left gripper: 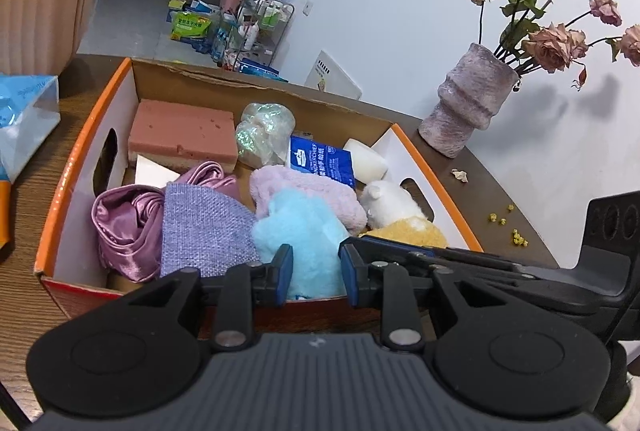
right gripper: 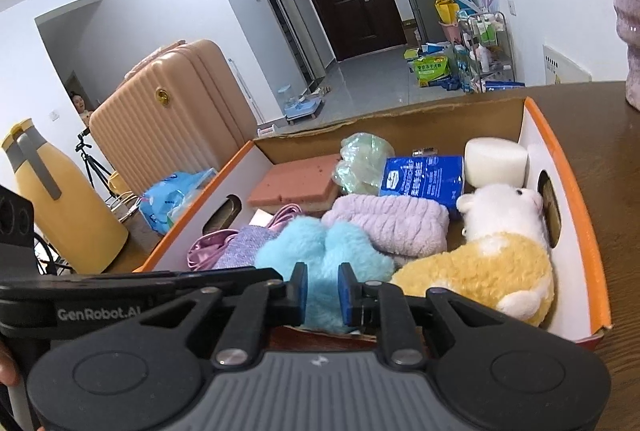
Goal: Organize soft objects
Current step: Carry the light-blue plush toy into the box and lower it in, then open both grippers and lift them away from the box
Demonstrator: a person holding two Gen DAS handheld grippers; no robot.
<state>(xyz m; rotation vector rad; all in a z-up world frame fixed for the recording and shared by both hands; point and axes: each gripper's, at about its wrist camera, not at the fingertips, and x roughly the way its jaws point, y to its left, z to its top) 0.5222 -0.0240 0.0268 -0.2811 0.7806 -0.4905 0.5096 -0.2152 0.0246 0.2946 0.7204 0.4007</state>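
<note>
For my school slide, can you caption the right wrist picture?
Right gripper nips a fluffy blue toy inside the cardboard box of soft things.

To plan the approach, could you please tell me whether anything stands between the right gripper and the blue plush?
Nothing visible does: the blue plush already fills the gap between the jaws of the right gripper, at the near end of the box.

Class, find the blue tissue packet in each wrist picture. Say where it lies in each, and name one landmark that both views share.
Left wrist view: the blue tissue packet lies toward the back of the box, right of centre, behind the pink fluffy towel.
Right wrist view: the packet lies at the back, right of centre, left of the white foam block.
Shared landmark: the white and yellow plush toy.
</note>
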